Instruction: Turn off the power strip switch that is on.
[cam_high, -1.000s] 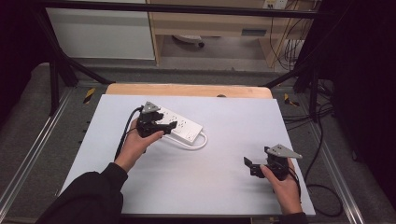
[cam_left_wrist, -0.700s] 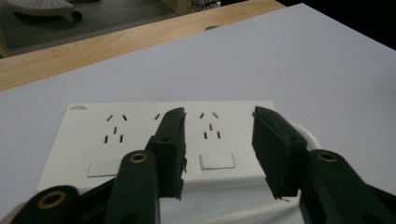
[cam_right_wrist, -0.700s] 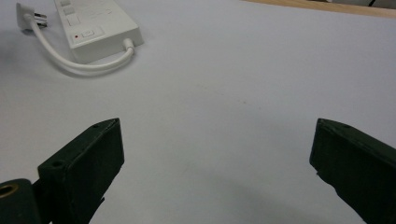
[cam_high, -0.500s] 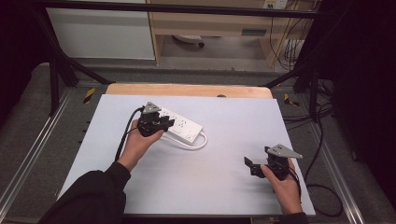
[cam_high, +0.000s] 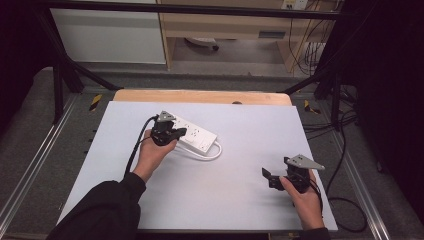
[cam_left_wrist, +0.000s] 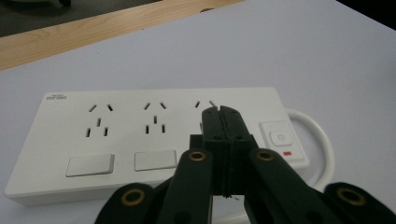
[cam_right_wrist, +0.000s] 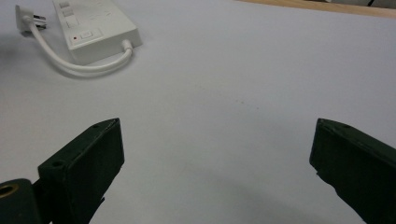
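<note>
White tabletop (cam_high: 240, 200): my left gripper (cam_left_wrist: 223, 114), jaws just pressed together on nothing, hovers over the power strip (cam_left_wrist: 140, 135), its power switch (cam_left_wrist: 279, 137) just rightward; right gripper (cam_high: 272, 178) gapes far off.

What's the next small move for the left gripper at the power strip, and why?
Probably ease the left gripper down and slightly toward the power button. Its jaws have just been closing and now meet with nothing between them, forming one tip poised over the power strip beside that button. The right gripper waits open, apart on the table.
</note>
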